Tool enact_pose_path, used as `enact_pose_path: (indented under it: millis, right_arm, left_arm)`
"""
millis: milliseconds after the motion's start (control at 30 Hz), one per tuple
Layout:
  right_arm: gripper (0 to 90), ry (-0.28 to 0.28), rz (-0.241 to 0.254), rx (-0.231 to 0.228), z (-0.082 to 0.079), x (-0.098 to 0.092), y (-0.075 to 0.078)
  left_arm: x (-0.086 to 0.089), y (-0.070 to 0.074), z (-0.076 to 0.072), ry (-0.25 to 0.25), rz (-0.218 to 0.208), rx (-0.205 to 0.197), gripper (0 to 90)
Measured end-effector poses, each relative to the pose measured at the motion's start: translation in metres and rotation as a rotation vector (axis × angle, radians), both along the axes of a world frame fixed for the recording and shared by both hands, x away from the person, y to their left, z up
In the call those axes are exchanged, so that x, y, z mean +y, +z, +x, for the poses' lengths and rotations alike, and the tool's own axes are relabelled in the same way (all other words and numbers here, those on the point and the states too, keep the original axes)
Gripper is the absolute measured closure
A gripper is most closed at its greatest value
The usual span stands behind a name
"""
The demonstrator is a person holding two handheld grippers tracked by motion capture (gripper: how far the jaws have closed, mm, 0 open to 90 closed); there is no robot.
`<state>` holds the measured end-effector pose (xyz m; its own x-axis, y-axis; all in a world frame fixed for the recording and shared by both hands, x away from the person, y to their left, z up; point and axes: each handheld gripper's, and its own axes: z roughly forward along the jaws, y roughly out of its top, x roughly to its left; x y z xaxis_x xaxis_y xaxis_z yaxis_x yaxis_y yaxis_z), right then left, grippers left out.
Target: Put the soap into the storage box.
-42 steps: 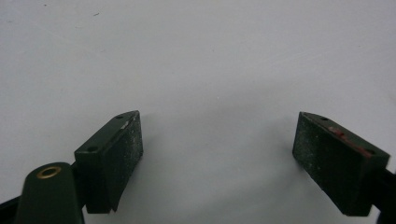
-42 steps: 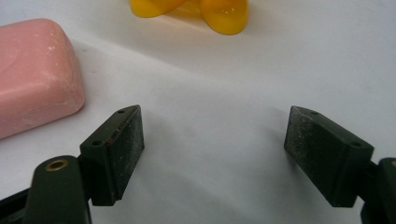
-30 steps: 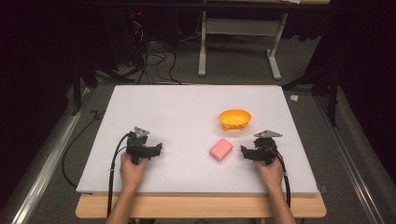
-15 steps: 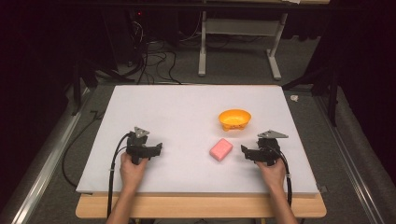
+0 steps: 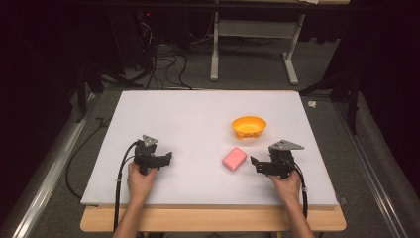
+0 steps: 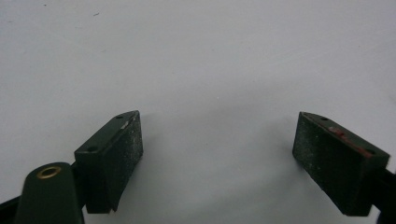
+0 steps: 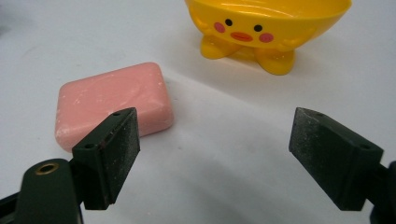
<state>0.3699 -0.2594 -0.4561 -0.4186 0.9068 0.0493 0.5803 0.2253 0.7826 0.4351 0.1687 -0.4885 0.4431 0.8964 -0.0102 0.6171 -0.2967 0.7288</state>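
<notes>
A pink bar of soap (image 5: 234, 158) (image 7: 112, 103) lies flat on the white table (image 5: 198, 124). Behind it stands a yellow duck-faced bowl (image 5: 248, 126) (image 7: 266, 25) on small feet. My right gripper (image 5: 256, 164) (image 7: 212, 156) is open just right of the soap, jaws wide apart and low over the table; in the right gripper view the soap lies ahead beside the left jaw, not between the jaws. My left gripper (image 5: 167, 159) (image 6: 217, 158) rests open at the table's left, with bare white surface between its jaws.
A wooden edge (image 5: 213, 220) runs along the table's near side. Beyond the far edge stand a desk frame (image 5: 252, 44) and tangled cables (image 5: 158, 64) on the dark floor. A metal rail (image 5: 49, 168) runs along the left.
My right gripper has shifted slightly right and toward the near edge. The left gripper, soap and bowl have stayed where they were.
</notes>
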Motion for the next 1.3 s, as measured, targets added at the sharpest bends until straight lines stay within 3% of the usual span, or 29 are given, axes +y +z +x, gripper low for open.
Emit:
enact_pose_path:
  millis: [433,900,1300]
  right_arm:
    - [14.6,0.067,-0.007,0.0,-0.002,0.019,0.002]
    - [13.0,0.138,-0.039,0.001,0.008,0.049,0.004]
    - [12.1,0.174,-0.05,0.015,0.014,0.061,0.001]
  left_arm:
    - [0.0,0.0,0.0,-0.002,0.0,0.003,16.6]
    - [0.0,0.0,0.0,0.0,0.0,0.0,16.6]
    - [0.0,0.0,0.0,0.001,-0.001,-0.001,16.6]
